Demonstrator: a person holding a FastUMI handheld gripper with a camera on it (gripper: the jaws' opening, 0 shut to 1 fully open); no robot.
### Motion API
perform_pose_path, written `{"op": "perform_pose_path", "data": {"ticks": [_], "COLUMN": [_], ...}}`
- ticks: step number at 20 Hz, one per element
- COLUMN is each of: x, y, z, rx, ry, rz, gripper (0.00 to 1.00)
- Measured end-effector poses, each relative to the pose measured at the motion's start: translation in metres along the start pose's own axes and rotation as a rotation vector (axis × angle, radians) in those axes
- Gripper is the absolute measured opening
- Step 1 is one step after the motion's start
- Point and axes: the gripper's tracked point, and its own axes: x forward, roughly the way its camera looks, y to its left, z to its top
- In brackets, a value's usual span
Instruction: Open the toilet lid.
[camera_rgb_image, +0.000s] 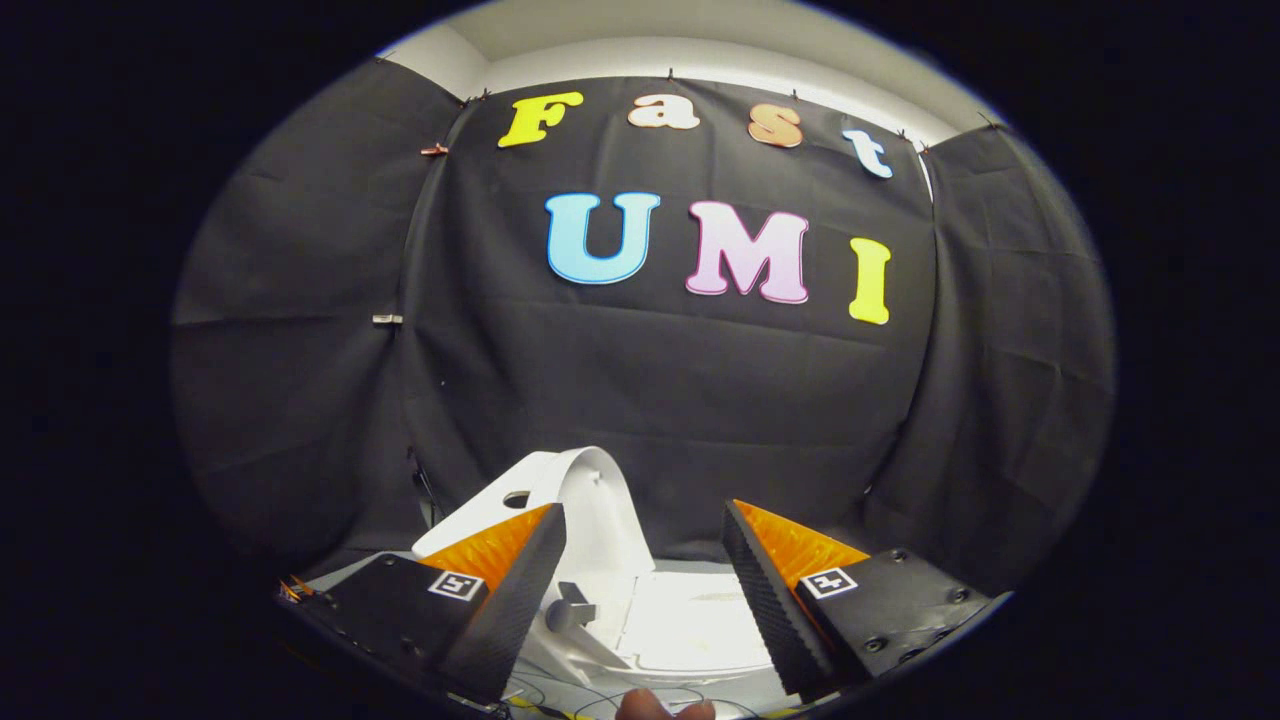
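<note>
The gripper (645, 530) rides with its two fingers spread wide apart, nothing pressed between them. In the gap and just ahead of them stands a small white toilet model (690, 625), and its lid (600, 500) is already tipped up — the curved white panel rises near the left finger and leans back toward the black cloth wall (700, 400). Part of it sits behind that finger, so whether finger and lid touch cannot be told. A round hole shows in the white part beside the left fingertip, and a short grey peg-like piece (570, 608) stands lower down, close to the inner face of the left finger; its purpose is unclear. Beneath the fingers a bit of a person's hand (660, 708) shows, with some thin wires (560, 690) lying on the surface nearby.

Judging from the raised panel, the opening looks mostly done. To finish it well, the lid should be pushed from its underside or its free edge, gently and along the hinge's arc, until it rests back by itself. A sideways shove risks sliding or toppling the light model. Keeping the fingers apart suits the push — a clamp is probably not needed — and the gripper should draw off straight, clear of the peg.
</note>
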Motion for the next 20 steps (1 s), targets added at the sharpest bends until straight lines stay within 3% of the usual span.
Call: {"op": "perform_pose_path", "data": {"ticks": [8,20], "x": [-0.024,-0.059], "y": [-0.059,-0.167], "z": [0.042,0.059], "rx": [0.049,0.098], "ry": [-0.075,-0.133], "rz": [-0.047,-0.133], "gripper": [0.99,0.99]}}
